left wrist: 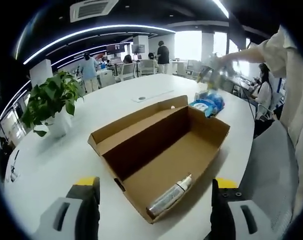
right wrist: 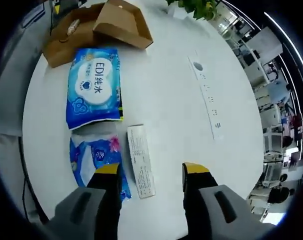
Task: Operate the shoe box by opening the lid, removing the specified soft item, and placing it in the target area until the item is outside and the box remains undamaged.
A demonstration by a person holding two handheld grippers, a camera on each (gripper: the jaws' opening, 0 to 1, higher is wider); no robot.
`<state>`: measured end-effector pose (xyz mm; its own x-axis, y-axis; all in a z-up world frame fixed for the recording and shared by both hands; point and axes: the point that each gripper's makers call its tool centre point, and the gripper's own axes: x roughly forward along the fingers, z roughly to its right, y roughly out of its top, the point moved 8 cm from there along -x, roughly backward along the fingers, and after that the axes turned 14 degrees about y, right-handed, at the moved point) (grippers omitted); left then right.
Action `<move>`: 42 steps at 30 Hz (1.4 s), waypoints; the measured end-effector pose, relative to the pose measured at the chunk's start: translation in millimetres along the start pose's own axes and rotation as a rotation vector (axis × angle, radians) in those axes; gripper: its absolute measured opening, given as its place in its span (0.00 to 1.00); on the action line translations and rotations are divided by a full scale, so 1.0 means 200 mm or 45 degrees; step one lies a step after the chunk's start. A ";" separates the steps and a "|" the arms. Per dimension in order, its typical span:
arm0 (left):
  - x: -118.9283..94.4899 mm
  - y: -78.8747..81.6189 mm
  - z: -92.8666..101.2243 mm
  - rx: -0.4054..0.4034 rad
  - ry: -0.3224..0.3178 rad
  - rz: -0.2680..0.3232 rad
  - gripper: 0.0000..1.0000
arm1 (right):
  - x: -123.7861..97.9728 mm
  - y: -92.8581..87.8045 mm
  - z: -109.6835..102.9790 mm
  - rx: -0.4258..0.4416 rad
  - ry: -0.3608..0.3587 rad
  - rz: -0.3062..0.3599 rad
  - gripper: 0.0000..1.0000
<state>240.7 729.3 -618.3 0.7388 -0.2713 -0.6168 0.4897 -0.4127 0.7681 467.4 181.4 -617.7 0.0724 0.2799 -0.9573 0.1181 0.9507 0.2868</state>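
- In the left gripper view, a potted plant (left wrist: pixel 51 102) stands at about 9 o'clock on the white tabletop (left wrist: pixel 46 165).
- The left claw (left wrist: pixel 155 192) rises from 6 o'clock with its jaws wide apart, holding nothing.
- The shoe box (left wrist: pixel 159 150) lies open at the centre, its lid flap folded back toward 11 o'clock; a slim bottle (left wrist: pixel 170 196) rests on its floor near the 6 o'clock corner.
- Blue soft packs (left wrist: pixel 207 104) lie on the tabletop just beyond the box's far end, at about 1 o'clock.
- A person's sleeve (left wrist: pixel 271 50) reaches in at 2 o'clock.
- In the right gripper view, the box (right wrist: pixel 96 27) sits at 11 o'clock.
- A blue wipes pack (right wrist: pixel 94 87) lies just below it, outside the box; a second blue pack (right wrist: pixel 91 155) lies at 7 o'clock, partly behind the left jaw.
- A white paper strip (right wrist: pixel 140 160) lies just beside that pack.
- The right claw (right wrist: pixel 150 175) stands wide, empty.
- A long white label strip (right wrist: pixel 207 95) lies at 2 o'clock.
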 end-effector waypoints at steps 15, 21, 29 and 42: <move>0.03 0.17 -0.05 0.157 -0.044 -0.024 0.86 | -0.21 0.00 -0.23 0.196 -0.150 0.228 0.70; 0.07 0.25 -0.08 0.238 -0.120 -0.050 0.81 | -0.28 0.00 -0.38 0.299 -0.195 0.355 0.79; 0.14 0.27 -0.08 0.374 -0.256 -0.143 0.74 | -0.31 0.00 -0.57 0.397 -0.212 0.477 0.88; 0.25 0.21 0.00 0.550 -0.501 -0.322 0.67 | -0.31 0.09 -0.89 0.524 -0.182 0.713 0.95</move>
<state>298.3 698.3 -616.4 0.3597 -0.3848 -0.8500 0.3351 -0.7970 0.5026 288.1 205.7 -559.7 0.3571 0.6647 -0.6562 0.3877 0.5337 0.7516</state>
